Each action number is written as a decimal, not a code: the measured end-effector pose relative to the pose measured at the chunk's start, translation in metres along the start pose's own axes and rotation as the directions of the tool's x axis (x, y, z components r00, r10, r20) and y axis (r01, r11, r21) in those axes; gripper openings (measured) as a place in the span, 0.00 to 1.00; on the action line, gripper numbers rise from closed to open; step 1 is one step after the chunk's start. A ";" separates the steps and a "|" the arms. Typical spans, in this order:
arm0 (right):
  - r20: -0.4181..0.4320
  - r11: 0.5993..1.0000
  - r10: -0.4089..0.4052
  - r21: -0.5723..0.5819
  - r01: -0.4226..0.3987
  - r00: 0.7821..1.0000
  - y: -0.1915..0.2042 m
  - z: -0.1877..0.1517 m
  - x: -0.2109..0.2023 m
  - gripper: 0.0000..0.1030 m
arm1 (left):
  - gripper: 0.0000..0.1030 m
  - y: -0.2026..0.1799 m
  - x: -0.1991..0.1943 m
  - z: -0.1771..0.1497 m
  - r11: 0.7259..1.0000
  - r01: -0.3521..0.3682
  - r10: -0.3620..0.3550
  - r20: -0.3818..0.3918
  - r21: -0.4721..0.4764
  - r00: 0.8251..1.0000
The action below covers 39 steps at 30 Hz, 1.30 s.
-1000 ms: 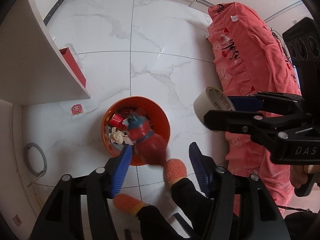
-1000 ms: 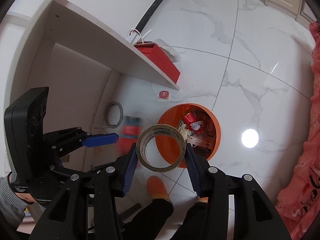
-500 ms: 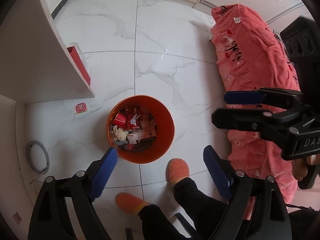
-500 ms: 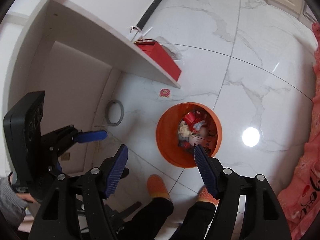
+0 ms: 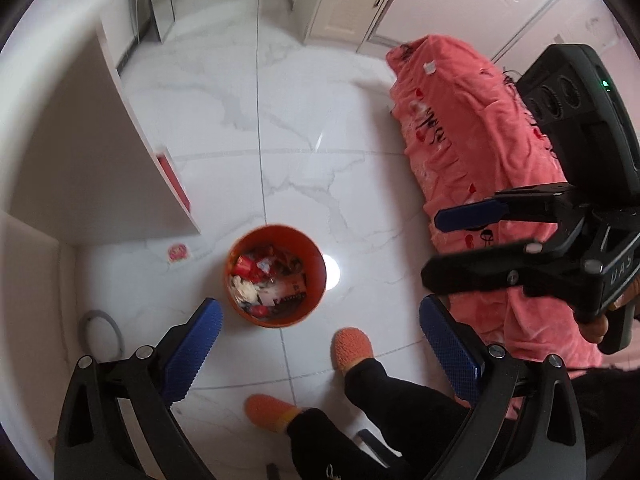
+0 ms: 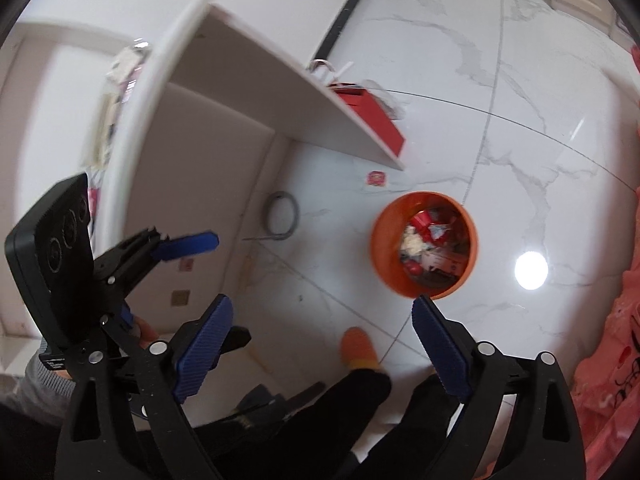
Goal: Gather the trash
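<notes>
The red plastic bottle and the roll of tape are gone from the grippers. Left gripper and right gripper have just been opening, both empty, higher above the round orange plastic bin.

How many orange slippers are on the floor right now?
2, both on the person's feet below the orange bin: one slipper just right of it, the other slipper lower and nearer the left gripper.
</notes>
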State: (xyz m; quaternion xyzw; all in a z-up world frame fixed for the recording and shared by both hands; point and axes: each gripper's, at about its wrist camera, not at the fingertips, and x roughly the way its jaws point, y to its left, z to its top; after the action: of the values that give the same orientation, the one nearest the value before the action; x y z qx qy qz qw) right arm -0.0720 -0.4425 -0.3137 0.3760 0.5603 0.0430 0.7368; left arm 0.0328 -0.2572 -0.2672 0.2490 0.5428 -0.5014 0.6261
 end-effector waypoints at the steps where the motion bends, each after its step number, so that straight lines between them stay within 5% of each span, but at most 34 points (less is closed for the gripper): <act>1: 0.012 1.000 0.004 -0.022 -0.003 1.000 0.012 -0.003 -0.010 0.88 | 0.94 -0.004 -0.012 -0.002 1.000 -0.007 0.007 0.013 0.011 1.000; 10: 0.111 0.992 0.069 -0.113 -0.057 0.991 0.088 -0.022 -0.086 0.88 | 0.94 -0.028 -0.112 -0.019 0.993 -0.117 0.113 0.162 0.015 0.980; 16: 0.191 0.974 0.130 -0.211 -0.088 0.973 0.144 -0.034 -0.134 0.89 | 0.94 -0.039 -0.175 -0.042 0.978 -0.205 0.206 0.287 -0.036 0.935; 24: 0.309 0.924 0.144 -0.382 -0.016 0.940 0.220 -0.045 -0.163 0.89 | 0.94 -0.039 -0.243 -0.080 0.919 -0.327 0.392 0.425 -0.220 0.816; 27: 0.365 0.892 0.146 -0.451 0.037 0.920 0.250 -0.046 -0.165 0.89 | 0.94 -0.037 -0.262 -0.094 0.868 -0.385 0.491 0.435 -0.313 0.755; 39: 0.430 0.758 0.236 -0.643 0.112 0.872 0.342 -0.052 -0.164 0.94 | 0.94 -0.026 -0.326 -0.137 0.668 -0.426 0.722 0.393 -0.611 0.569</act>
State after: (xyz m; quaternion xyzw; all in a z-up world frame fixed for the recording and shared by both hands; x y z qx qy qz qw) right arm -0.0545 -0.2521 0.0179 0.1147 0.2934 0.1637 0.9349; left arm -0.0192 -0.0328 0.0026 0.0897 0.2957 -0.1728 0.9352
